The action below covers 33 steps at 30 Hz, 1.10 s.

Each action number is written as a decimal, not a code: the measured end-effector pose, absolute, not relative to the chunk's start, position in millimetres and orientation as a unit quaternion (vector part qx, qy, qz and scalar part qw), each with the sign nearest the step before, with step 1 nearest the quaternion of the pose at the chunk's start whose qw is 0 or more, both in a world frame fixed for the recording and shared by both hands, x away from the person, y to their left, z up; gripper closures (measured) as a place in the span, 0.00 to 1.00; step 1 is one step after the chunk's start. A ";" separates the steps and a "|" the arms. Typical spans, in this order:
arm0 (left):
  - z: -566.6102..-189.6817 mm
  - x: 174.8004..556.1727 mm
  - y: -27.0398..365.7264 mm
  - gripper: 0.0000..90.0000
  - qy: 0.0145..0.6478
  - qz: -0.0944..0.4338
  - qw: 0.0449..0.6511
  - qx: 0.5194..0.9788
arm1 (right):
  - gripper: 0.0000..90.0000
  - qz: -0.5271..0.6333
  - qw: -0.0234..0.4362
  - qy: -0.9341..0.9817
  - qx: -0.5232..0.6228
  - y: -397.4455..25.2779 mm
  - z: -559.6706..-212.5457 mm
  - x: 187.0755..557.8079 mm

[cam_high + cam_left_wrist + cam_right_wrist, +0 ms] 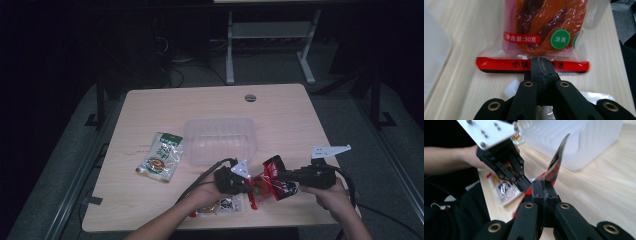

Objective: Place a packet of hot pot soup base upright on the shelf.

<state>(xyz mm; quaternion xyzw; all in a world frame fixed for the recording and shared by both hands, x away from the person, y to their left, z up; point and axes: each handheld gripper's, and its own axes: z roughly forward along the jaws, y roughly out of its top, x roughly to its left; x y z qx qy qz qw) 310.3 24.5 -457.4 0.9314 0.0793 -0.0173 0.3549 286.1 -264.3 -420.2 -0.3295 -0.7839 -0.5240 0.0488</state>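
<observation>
At about nine o'clock on the table (150, 107) lies a green packet (161, 156), flat and untouched, just left of the clear tub (220, 140), which sits mid-table and looks empty. Toward six o'clock, near the front edge, the left gripper (246, 181) has its jaws pressed together on the red strip along one edge of the red pouch (267, 186); the left gripper view shows them (543, 68) clamped on that seam, the pouch (544, 27) stretching away over the wood. Under the left hand (207, 192) a third, pale packet (225, 206) lies flat, partly hidden. At roughly five o'clock the right gripper (281, 176) is likewise closed tight on the same pouch from the other side, its jaws (544, 188) pinching a red edge (555, 167) that curls upward. I judge the work barely begun: one pouch is raised between both grippers, just front-right of the tub, nothing is inside yet, and two packets remain on the table.
</observation>
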 end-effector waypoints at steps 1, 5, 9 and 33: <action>-454.9 310.1 26.2 1.00 0.082 -0.019 0.361 0.929 | 1.00 -0.528 0.052 -0.781 -0.330 -264.2 -418.0 285.2; -441.2 310.4 36.2 1.00 0.086 -0.014 0.380 0.921 | 1.00 -0.550 0.051 -0.769 -0.322 -262.4 -409.1 284.3; -429.5 308.9 47.5 1.00 0.090 -0.011 0.394 0.915 | 1.00 -0.558 0.045 -0.767 -0.313 -257.8 -401.5 283.8; -409.4 289.3 170.5 0.69 0.185 0.021 0.391 0.901 | 1.00 -0.608 0.009 -0.737 -0.294 -250.2 -364.2 288.8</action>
